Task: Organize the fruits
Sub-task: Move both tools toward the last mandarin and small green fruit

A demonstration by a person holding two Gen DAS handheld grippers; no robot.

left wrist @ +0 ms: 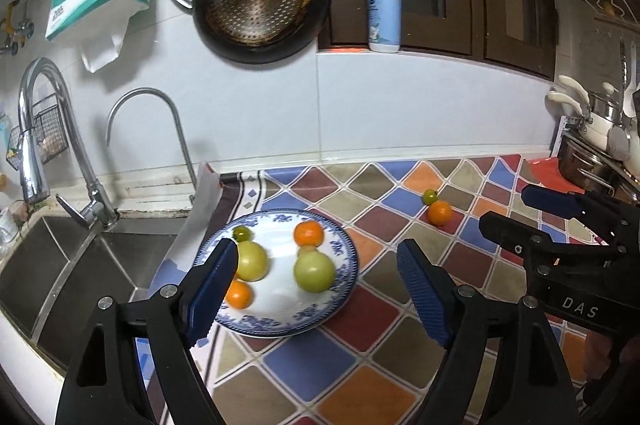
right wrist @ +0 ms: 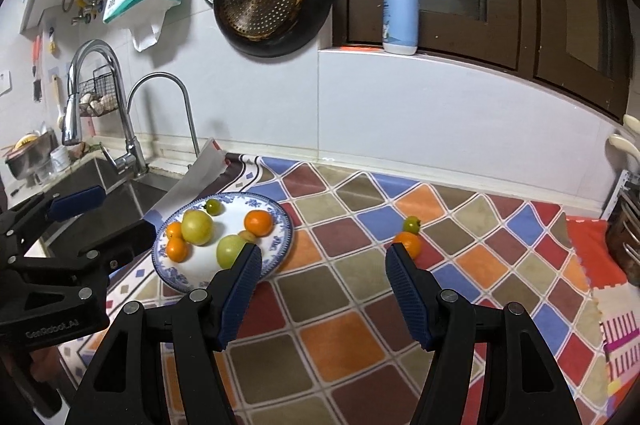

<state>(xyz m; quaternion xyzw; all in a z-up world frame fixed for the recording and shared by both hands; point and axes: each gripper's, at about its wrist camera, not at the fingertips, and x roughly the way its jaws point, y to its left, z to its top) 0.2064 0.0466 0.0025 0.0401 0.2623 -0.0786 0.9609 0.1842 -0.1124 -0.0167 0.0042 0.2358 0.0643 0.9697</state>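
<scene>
A blue-and-white plate (left wrist: 340,267) (right wrist: 280,229) lies on the patterned mat beside the sink. It holds two green-yellow fruits (left wrist: 315,271) (right wrist: 197,227), several small oranges (left wrist: 308,233) (right wrist: 258,223) and a small green fruit (left wrist: 242,233) (right wrist: 213,205). Off the plate, to its right on the mat, lie an orange (left wrist: 439,212) (right wrist: 409,243) and a small green fruit (left wrist: 431,196) (right wrist: 411,224), touching. My left gripper (left wrist: 316,281) is open and empty just above the plate's near side. My right gripper (right wrist: 322,271) is open and empty, its right fingertip just in front of the loose orange.
A steel sink (left wrist: 60,265) with two taps (left wrist: 36,145) lies left of the plate. Pans (left wrist: 260,5) hang on the wall. A pump bottle (left wrist: 385,11) stands on the ledge. Pots and a rack (left wrist: 592,145) stand at the right.
</scene>
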